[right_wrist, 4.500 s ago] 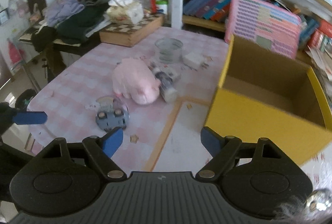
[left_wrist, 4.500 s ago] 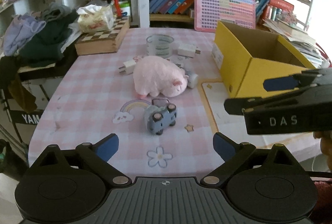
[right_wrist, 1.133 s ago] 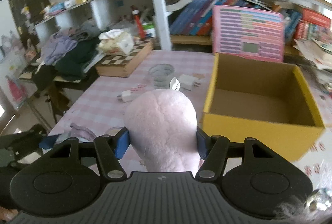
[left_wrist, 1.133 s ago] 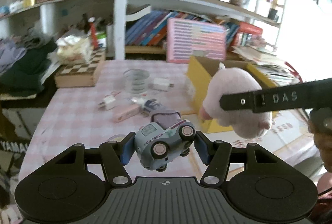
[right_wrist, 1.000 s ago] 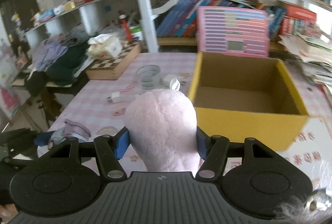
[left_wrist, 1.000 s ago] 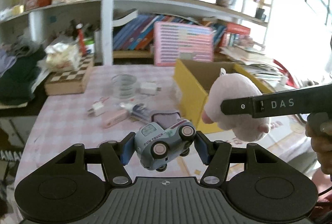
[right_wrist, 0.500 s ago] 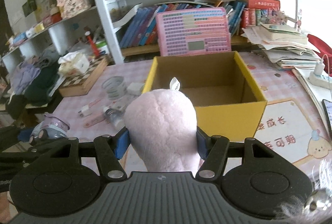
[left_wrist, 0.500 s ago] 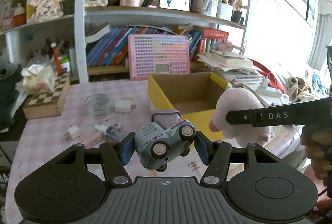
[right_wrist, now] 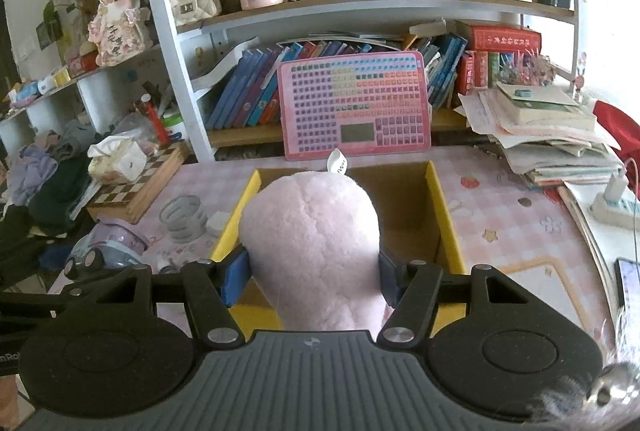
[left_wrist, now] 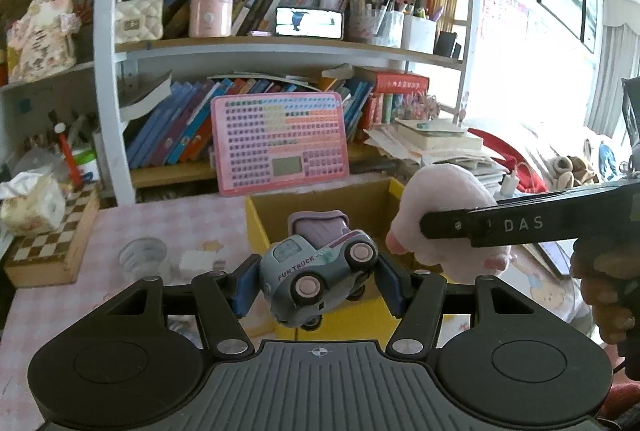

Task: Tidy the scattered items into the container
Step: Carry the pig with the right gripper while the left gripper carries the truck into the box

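The left gripper [left_wrist: 316, 285] pinches a small grey-blue plastic toy truck [left_wrist: 316, 281]; the right gripper [right_wrist: 310, 281] clamps a pink plush toy [right_wrist: 310, 235], with the yellow cardboard box [right_wrist: 446, 223] just beyond both sets of fingers.

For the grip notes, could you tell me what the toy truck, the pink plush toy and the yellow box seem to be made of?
Toy truck: apparently hard plastic, smooth and slightly glossy, with printed lettering. Pink plush toy: soft fabric with a fuzzy nap and a sewn-in tag; the stuffing is not visible. Yellow box: likely cardboard, with yellow outer faces and a matte brown inside.
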`<action>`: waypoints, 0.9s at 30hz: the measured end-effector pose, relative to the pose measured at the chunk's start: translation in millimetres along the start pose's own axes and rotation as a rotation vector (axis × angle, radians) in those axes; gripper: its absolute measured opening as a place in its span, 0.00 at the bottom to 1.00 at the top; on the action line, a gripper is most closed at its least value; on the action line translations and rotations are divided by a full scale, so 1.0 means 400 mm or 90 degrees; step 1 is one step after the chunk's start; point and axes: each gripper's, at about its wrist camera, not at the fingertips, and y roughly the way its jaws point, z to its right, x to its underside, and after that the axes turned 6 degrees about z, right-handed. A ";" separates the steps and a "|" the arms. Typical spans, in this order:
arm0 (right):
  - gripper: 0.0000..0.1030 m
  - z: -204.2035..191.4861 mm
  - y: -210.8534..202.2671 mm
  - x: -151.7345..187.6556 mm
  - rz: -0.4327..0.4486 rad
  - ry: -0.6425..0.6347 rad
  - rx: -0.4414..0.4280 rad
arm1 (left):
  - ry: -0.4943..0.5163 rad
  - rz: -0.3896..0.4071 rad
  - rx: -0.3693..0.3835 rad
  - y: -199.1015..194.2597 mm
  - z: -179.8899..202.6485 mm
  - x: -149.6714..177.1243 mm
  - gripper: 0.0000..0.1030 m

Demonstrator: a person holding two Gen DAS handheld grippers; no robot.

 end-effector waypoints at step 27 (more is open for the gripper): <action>0.60 0.148 0.371 -0.022 -0.130 -0.169 -0.084 | 0.052 -0.114 -0.061 0.347 0.081 -0.013 0.58</action>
